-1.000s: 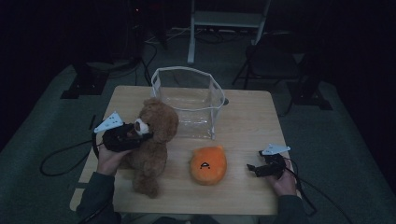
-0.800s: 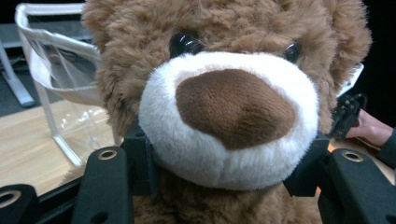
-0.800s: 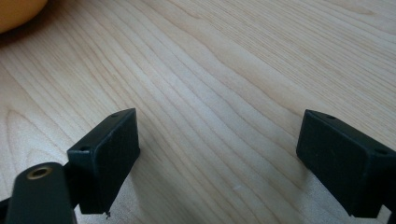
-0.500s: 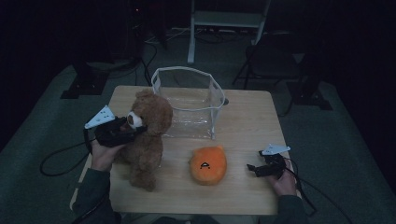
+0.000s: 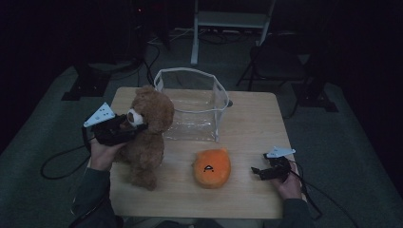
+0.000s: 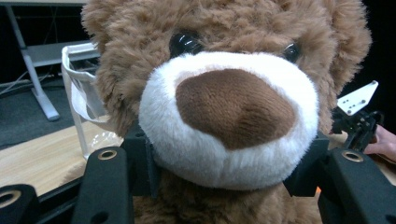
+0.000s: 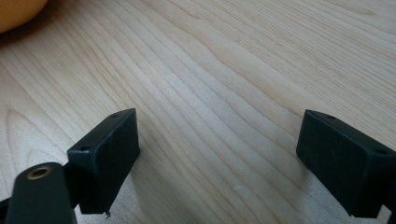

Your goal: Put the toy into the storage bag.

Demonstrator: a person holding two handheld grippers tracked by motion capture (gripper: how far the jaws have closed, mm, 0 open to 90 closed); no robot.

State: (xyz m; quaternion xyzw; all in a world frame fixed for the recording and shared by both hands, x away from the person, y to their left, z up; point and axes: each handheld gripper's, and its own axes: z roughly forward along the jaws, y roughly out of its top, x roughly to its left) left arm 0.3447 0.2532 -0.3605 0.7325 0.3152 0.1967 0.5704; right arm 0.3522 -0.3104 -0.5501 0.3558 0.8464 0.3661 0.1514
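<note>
A: We find the left gripper point(image 5: 132, 127) clamped on the white muzzle of the brown teddy bear point(image 5: 147, 137); in the left gripper view its pads press in from both sides of the snout.

B: Location of the bear?

A: At nine o'clock on the wooden table point(image 5: 247, 128), upright, head just beside the clear plastic bin point(image 5: 192, 104), which stands at twelve o'clock. One foot reaches the tabletop toward seven o'clock.

B: And the other gripper?

A: We note the right gripper point(image 5: 256, 172) at four o'clock, low over the table, jaws spread with bare wood between them. The orange plush point(image 5: 211, 167) lies at six o'clock, near it but apart.
</note>
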